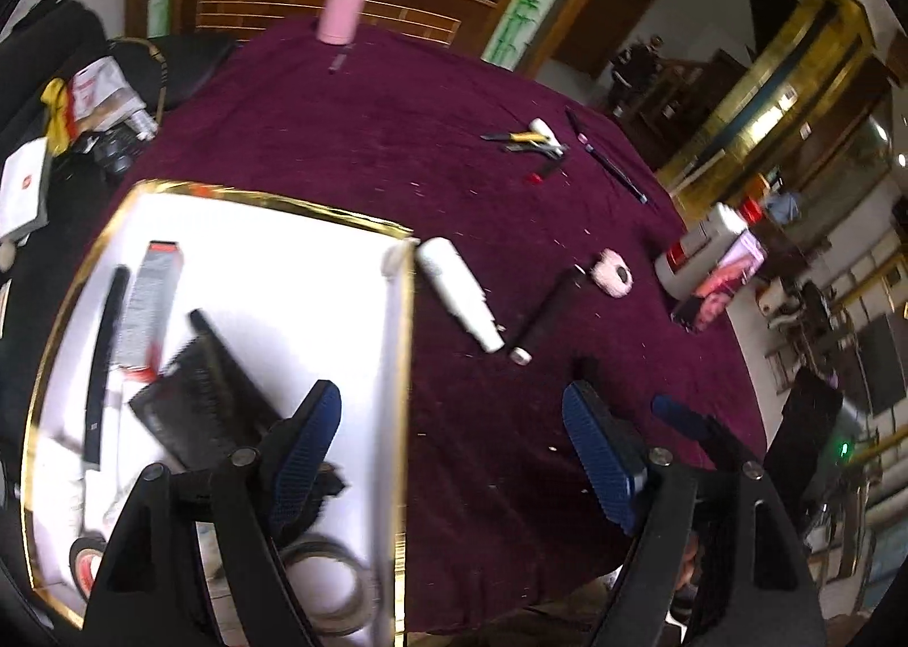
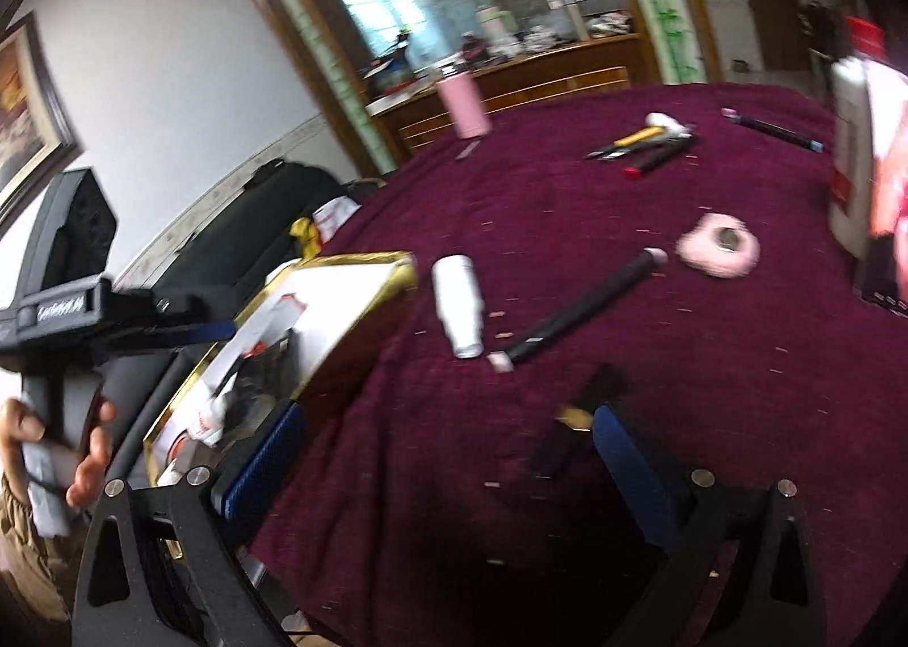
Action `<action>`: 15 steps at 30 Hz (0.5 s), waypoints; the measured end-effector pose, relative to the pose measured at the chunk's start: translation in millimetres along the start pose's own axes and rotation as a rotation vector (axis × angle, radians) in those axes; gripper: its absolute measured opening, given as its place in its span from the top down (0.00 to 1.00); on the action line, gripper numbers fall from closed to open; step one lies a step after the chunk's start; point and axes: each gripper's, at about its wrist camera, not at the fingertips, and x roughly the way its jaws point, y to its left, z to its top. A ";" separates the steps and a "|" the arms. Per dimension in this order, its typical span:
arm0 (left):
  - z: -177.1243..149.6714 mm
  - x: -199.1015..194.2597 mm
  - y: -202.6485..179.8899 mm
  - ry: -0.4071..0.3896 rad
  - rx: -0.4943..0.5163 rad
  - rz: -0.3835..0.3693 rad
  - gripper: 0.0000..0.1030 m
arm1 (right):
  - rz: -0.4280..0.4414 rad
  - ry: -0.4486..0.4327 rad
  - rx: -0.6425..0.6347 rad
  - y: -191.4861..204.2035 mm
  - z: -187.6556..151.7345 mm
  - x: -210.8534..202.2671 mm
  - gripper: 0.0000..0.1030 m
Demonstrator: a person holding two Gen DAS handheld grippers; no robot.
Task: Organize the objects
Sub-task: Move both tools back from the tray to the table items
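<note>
Your left gripper (image 1: 454, 454) hung apart and empty over the gold-rimmed box (image 1: 406, 363); your right gripper (image 2: 448, 471) gaped, gripping nothing, beside the black bar (image 2: 579, 420).

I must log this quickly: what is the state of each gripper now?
Left gripper: open, nothing between its fingers.
Right gripper: open wide, holding nothing.

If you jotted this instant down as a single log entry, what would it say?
left gripper: open, empty, fingers straddling box rim | right gripper: open, empty, above cloth | white bottle, black tube: still on table
</note>
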 end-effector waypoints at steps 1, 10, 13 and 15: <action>-0.7 2.4 -6.1 0.006 0.011 -0.002 0.23 | -0.012 -0.006 0.014 -7.5 -0.2 -3.5 0.00; -5.7 36.8 -48.6 0.079 0.083 -0.032 0.23 | -0.080 -0.043 0.117 -51.3 -3.0 -24.1 0.00; -7.9 49.0 -59.0 0.104 0.107 -0.035 0.23 | -0.084 -0.051 0.124 -55.3 -3.6 -27.7 0.00; -7.8 56.4 -65.8 0.114 0.124 -0.027 0.23 | -0.085 -0.055 0.122 -56.6 -4.7 -30.5 0.00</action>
